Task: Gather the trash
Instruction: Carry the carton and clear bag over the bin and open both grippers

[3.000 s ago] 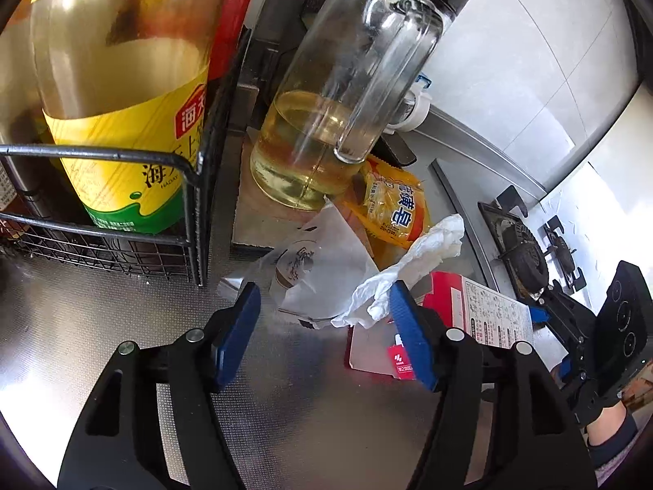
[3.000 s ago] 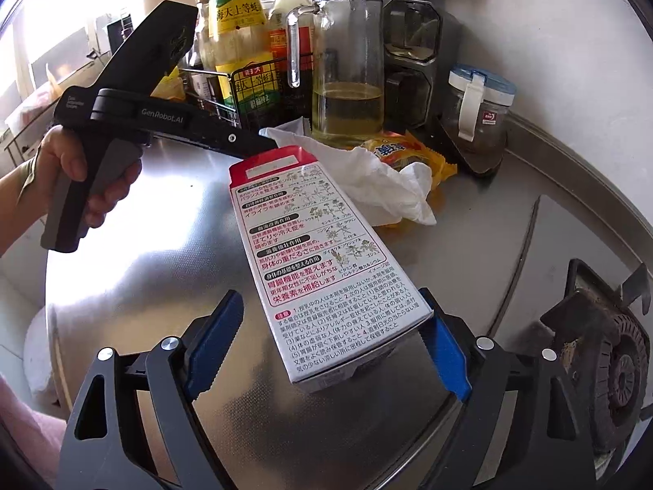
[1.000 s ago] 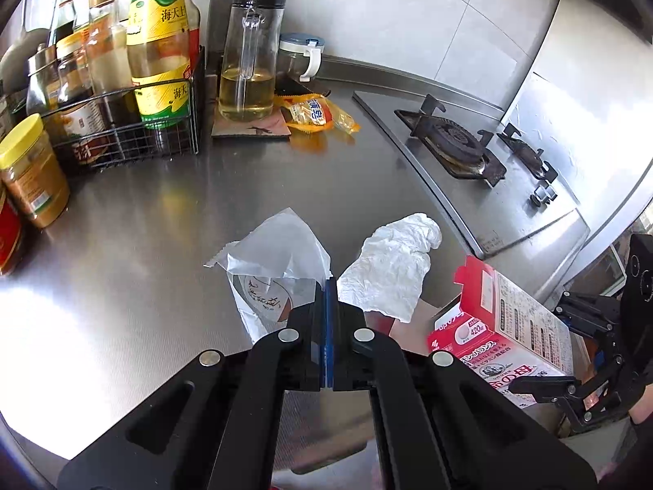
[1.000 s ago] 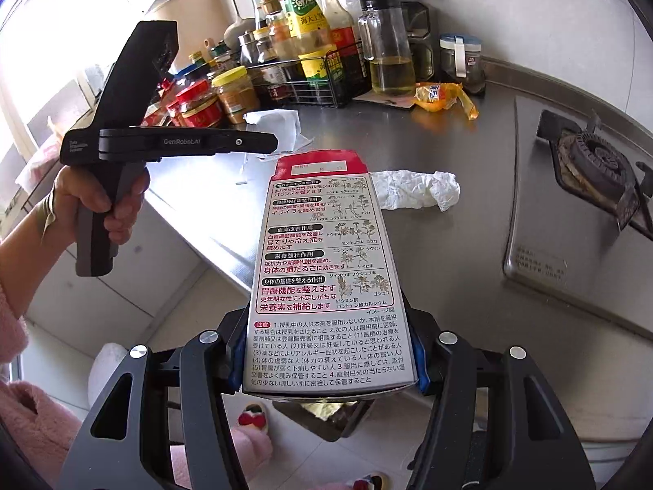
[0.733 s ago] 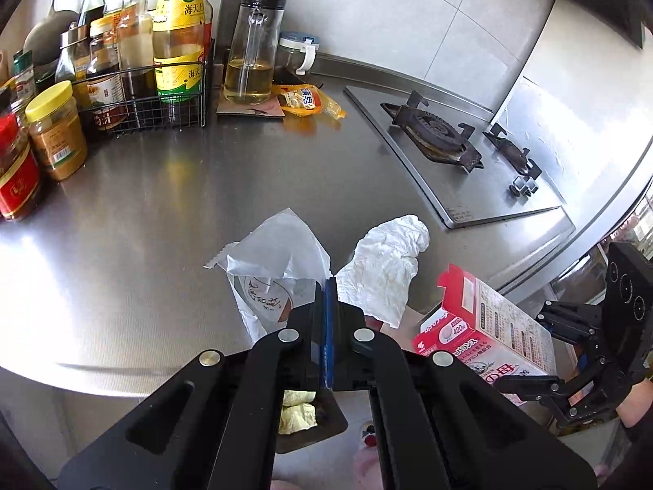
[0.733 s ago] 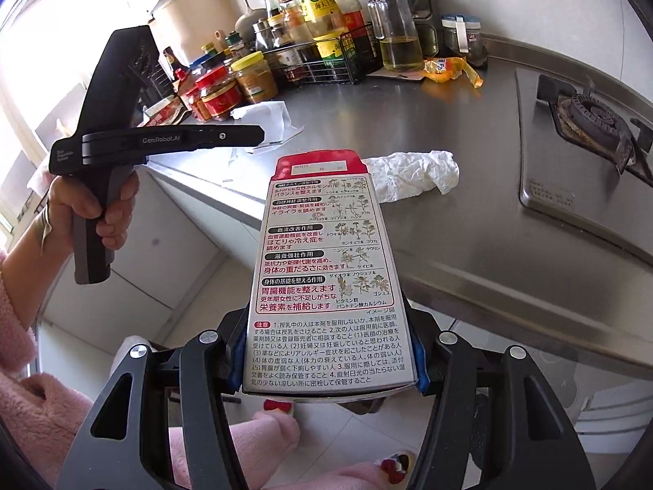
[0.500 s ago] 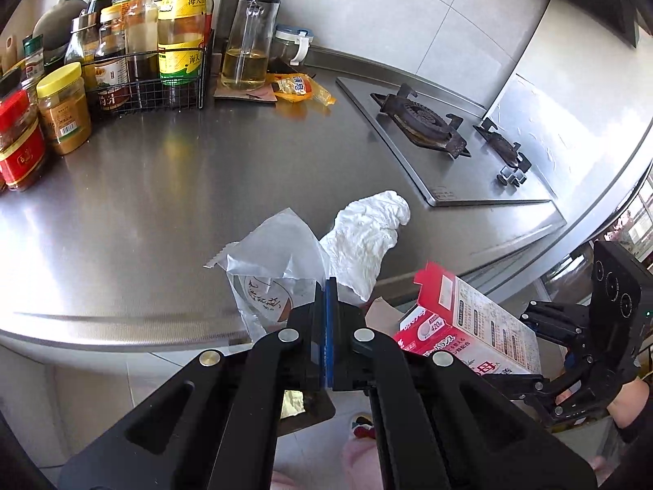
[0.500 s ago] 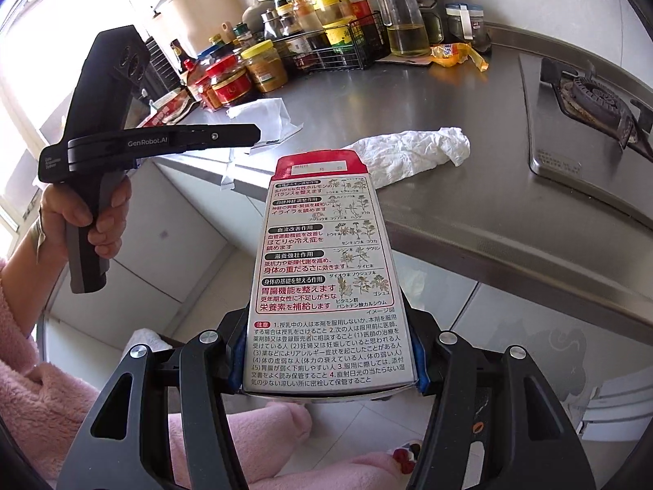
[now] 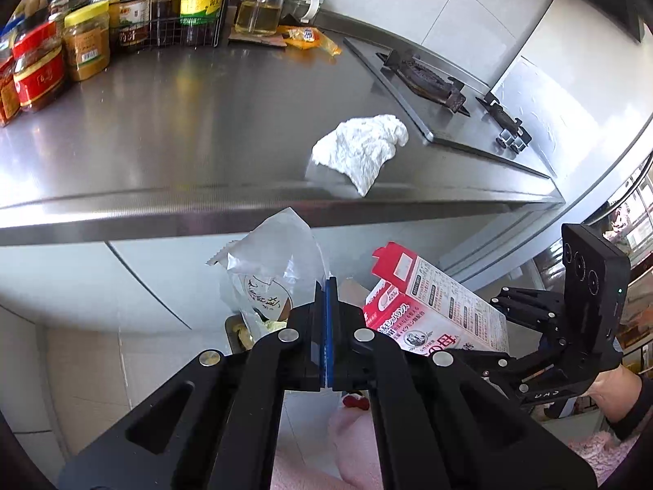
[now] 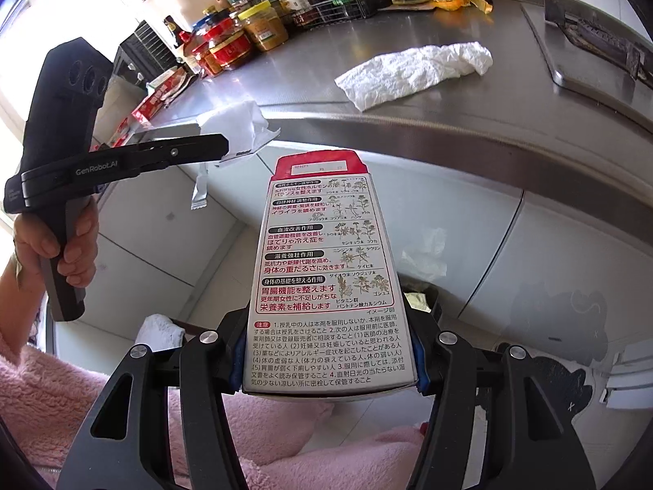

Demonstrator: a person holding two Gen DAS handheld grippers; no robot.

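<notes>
My left tongs (image 9: 326, 318) are pinched fully together on the clear plastic wrapper (image 9: 269, 269); its printed mark is unreadable. My right tongs (image 10: 326, 367) clamp the red-and-white box (image 10: 326, 277) across its base. Both have just come off the steel counter (image 9: 204, 122) and now hang below its edge, over a bin (image 10: 424, 298) under the box. Next comes dropping both, I judge. The crumpled tissue (image 9: 361, 149) lies ahead on the counter, uncollected. The box carries Japanese text, including 注意; the left tongs read "GenRobot.AI".
</notes>
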